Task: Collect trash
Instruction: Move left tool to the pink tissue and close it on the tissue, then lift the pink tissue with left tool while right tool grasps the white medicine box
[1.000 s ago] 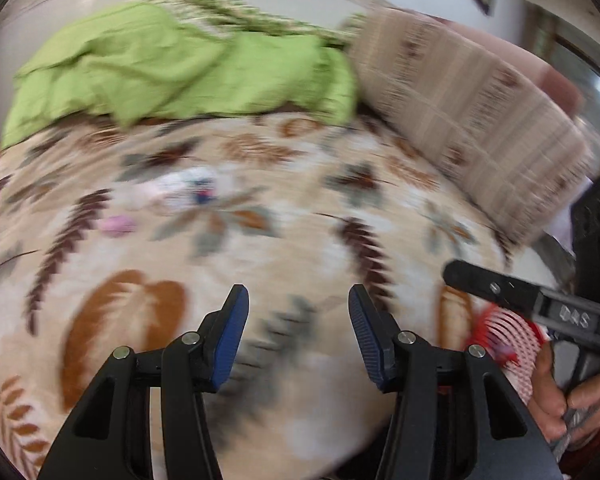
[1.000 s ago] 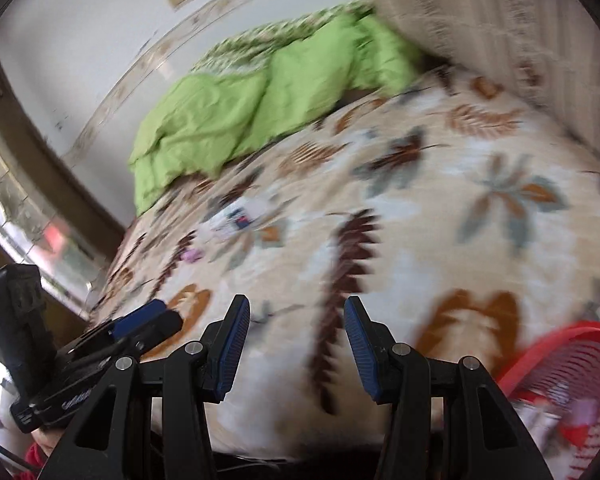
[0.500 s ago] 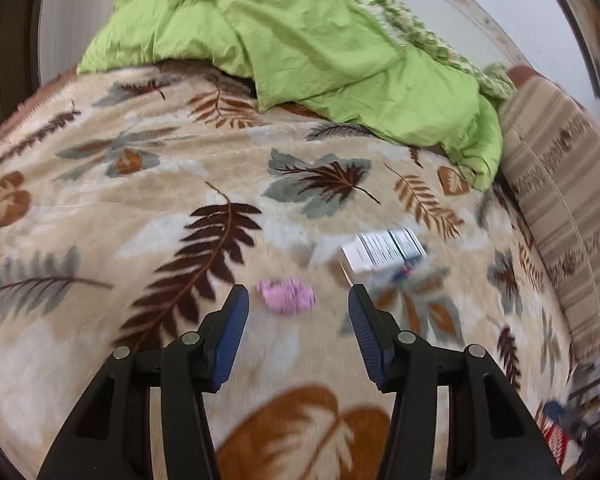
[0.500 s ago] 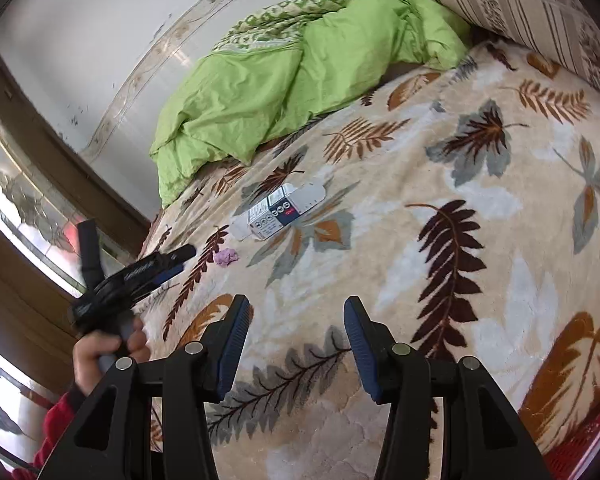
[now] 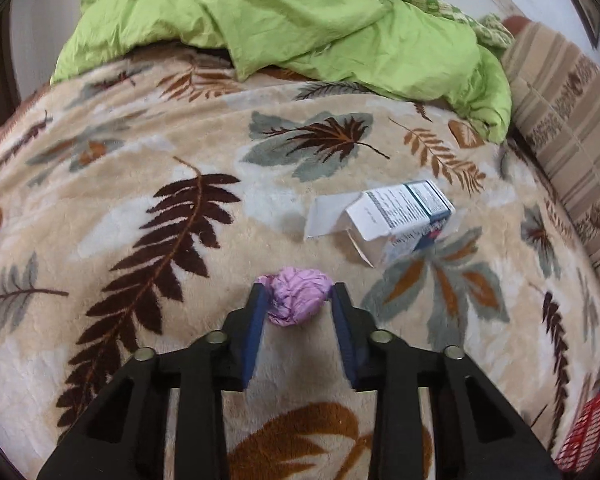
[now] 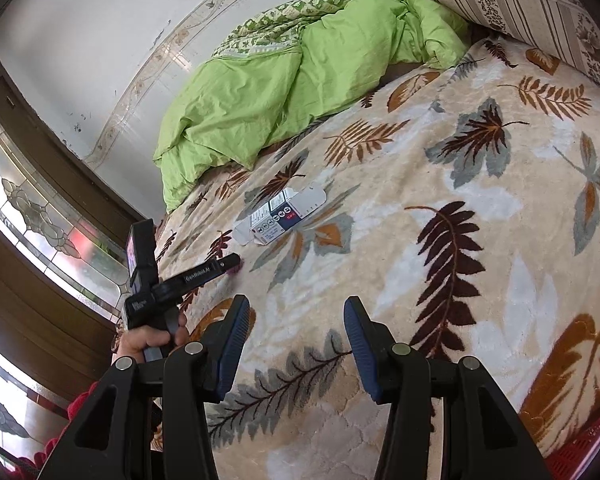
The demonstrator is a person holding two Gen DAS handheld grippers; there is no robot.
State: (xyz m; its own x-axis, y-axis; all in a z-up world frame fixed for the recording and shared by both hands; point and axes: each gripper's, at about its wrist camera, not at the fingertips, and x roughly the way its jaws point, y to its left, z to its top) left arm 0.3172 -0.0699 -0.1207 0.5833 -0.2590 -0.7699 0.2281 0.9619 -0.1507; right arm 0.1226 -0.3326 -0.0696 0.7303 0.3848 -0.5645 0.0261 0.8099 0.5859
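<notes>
A crumpled pink paper ball [image 5: 297, 297] lies on the leaf-patterned blanket [image 5: 148, 184]. My left gripper [image 5: 298, 294] has its jaws on either side of the ball, touching it. An opened white and blue carton [image 5: 396, 216] lies just beyond, to the right; it also shows in the right wrist view [image 6: 282, 216]. In that view the left gripper [image 6: 232, 266] reaches over a bit of pink. My right gripper [image 6: 294, 316] is open and empty above the blanket. A red basket [image 5: 582, 432] peeks in at the lower right edge.
A rumpled green duvet [image 5: 300, 20] lies at the back of the bed. A striped pillow [image 5: 572, 112] lies along the right side. A wall and a wooden-framed glass door [image 6: 40, 208] stand at the left of the bed.
My left gripper has moved forward to the pink ball and its jaws have narrowed around it. The right gripper has stayed open, with the view shifted slightly.
</notes>
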